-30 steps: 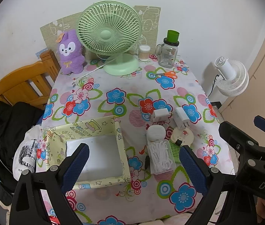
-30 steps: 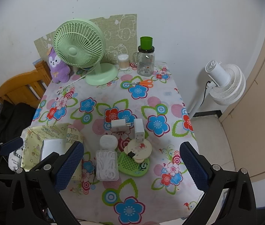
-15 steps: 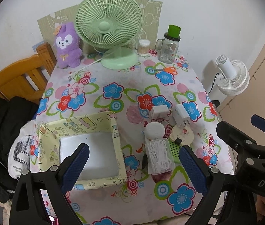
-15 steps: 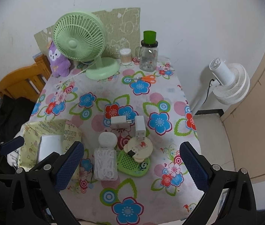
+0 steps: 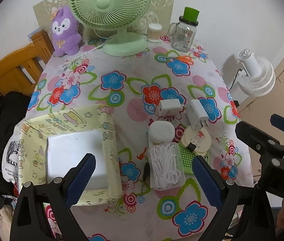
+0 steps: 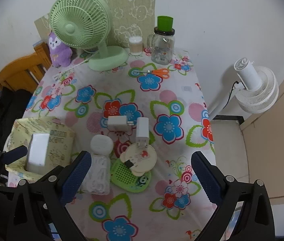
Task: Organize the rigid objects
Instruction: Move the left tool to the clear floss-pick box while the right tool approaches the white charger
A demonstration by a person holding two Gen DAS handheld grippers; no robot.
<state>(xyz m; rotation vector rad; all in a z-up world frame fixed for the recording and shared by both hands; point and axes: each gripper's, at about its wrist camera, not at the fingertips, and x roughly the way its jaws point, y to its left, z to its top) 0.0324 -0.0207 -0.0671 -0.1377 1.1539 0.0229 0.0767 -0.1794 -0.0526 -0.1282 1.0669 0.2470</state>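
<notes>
A yellow patterned box (image 5: 109, 138) with a white bottom sits at the table's front left; it also shows in the right wrist view (image 6: 59, 140). Right of it lie a clear case of floss picks (image 5: 167, 165), a round white case (image 5: 161, 131), two white chargers (image 5: 169, 108) (image 5: 197, 113), a cream round mirror (image 5: 199, 140) and a green perforated item (image 5: 188, 157). The same pile shows in the right wrist view, with the mirror (image 6: 142, 156) on the green item (image 6: 127, 177). My left gripper (image 5: 144, 178) is open above the front edge. My right gripper (image 6: 140, 177) is open and empty.
A green desk fan (image 5: 111, 6), a purple plush (image 5: 65, 32), a cotton swab jar (image 5: 154, 32), a glass jar with a green lid (image 5: 184, 34) and orange scissors (image 5: 184, 59) stand at the back. A wooden chair (image 5: 13, 70) is left, a white floor fan (image 5: 256, 76) right.
Both grippers have moved forward and lower toward the table, so the box and the pile look larger. Nothing on the table has moved.
</notes>
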